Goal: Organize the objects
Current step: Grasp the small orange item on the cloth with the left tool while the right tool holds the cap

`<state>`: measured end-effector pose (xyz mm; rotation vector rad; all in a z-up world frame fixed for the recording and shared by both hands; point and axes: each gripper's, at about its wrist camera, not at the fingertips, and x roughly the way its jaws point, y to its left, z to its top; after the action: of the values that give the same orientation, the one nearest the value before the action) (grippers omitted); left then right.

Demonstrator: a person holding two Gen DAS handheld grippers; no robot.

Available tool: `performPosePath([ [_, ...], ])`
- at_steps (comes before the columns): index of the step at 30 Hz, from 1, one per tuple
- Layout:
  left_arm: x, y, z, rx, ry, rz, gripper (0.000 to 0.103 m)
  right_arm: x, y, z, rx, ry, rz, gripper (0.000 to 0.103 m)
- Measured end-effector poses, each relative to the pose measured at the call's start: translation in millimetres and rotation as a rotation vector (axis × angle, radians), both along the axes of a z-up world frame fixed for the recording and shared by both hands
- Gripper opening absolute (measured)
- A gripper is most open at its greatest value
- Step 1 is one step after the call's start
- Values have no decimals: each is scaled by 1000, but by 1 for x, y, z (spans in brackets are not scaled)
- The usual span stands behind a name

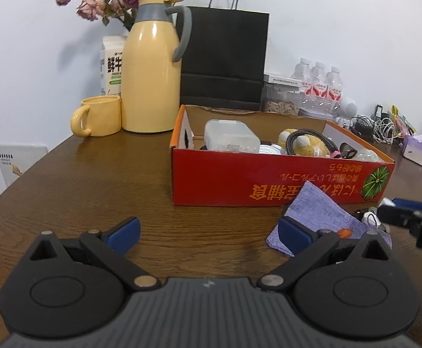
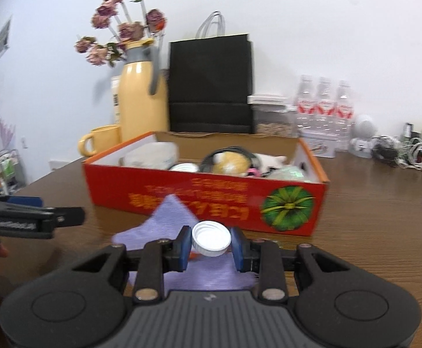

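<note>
One white cap, one red box, three water bottles

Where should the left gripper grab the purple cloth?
Take the purple cloth by the raised corner leaning against the red box, coming from above and the near side. That peak stands off the table, so fingers can close across it; the rest lies flat.
</note>
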<state>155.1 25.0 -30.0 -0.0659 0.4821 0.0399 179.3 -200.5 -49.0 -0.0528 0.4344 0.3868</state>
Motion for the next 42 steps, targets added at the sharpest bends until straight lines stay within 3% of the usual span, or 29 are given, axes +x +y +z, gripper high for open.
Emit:
performPosePath([
  [10,8,-38,4,43,18,-99,103,8,-24,-3,-41,-34,-64,28],
  [15,19,-59,5,62,40,-163,97,10,-30,-5,-50,-36,-89,28],
  [27,48,-99,-7,82,115,-323,59,13,-39,-6,-15,-24,-119,28],
  [30,54,-108,-12,87,144,-372,46,12,-38,-6,-16,-29,-119,28],
  [34,57,-113,-16,79,161,-414,17,11,-38,-6,-15,-34,-116,28],
  [42,48,-104,-11,31,105,-407,15,10,-38,-6,-16,-39,-112,28],
])
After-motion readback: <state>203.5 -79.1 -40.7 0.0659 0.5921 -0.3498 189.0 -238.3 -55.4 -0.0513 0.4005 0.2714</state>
